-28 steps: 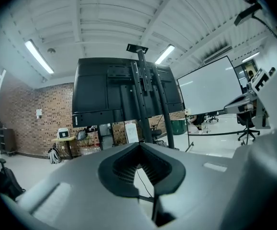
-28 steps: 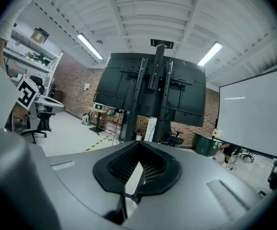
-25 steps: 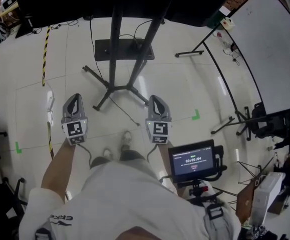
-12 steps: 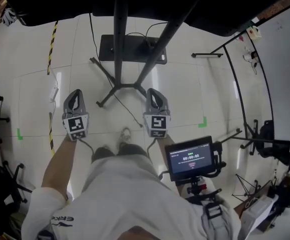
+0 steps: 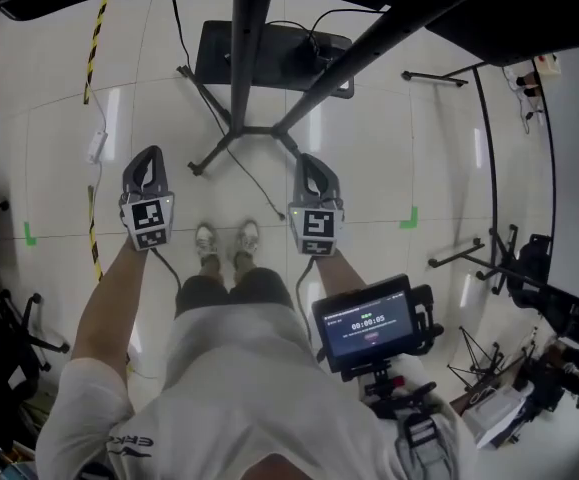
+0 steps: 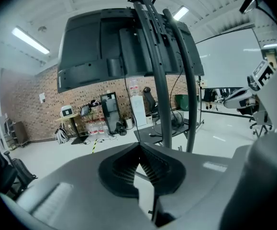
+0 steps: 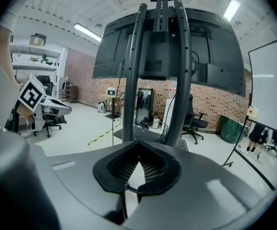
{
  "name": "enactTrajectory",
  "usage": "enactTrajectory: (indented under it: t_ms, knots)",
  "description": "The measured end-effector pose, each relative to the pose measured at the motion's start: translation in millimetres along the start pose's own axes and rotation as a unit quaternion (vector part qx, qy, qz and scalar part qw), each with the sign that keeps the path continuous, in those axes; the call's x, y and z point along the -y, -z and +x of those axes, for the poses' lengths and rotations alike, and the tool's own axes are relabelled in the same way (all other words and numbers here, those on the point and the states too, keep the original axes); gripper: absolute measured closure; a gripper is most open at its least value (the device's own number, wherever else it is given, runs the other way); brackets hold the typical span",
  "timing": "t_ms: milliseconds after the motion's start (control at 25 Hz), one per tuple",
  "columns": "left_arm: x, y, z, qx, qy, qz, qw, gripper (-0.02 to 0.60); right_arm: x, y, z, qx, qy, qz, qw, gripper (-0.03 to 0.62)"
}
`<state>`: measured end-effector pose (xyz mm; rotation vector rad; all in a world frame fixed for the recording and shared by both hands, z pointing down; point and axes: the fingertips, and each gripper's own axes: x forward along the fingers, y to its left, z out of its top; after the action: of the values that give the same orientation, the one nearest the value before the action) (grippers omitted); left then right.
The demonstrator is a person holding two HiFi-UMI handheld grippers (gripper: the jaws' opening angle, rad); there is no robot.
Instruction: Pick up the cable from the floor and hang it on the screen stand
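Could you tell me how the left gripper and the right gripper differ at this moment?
The left gripper hangs beside the striped floor tape, clear of the screen stand; the right gripper hangs by one stand foot. The left gripper's marker pattern differs from the right gripper's. Both are shut, empty, pointing at the stand.

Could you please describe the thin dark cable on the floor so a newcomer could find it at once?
Start at the black screen stand, whose legs spread over the pale floor. From between those legs a thin dark cable runs toward the person's shoes. Unlike the striped tape at left, it is plain black.
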<state>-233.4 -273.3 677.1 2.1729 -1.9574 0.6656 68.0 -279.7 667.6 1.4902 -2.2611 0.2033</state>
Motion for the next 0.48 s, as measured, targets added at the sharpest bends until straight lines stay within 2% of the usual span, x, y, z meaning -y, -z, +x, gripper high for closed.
enactTrajectory:
  t_ms: [240, 480]
  knots:
    - [32.7, 63.5, 42.5, -0.043, 0.050, 0.007, 0.9978, 0.580, -21.9, 52.5, 39.0, -0.032, -0.019, 0.009, 0.999, 0.580]
    - [64.6, 165.5, 95.5, -0.086, 0.089, -0.002, 0.9923, 0.579, -40.8, 139.6, 88.8, -0.067, -0.032, 0.013, 0.997, 0.580]
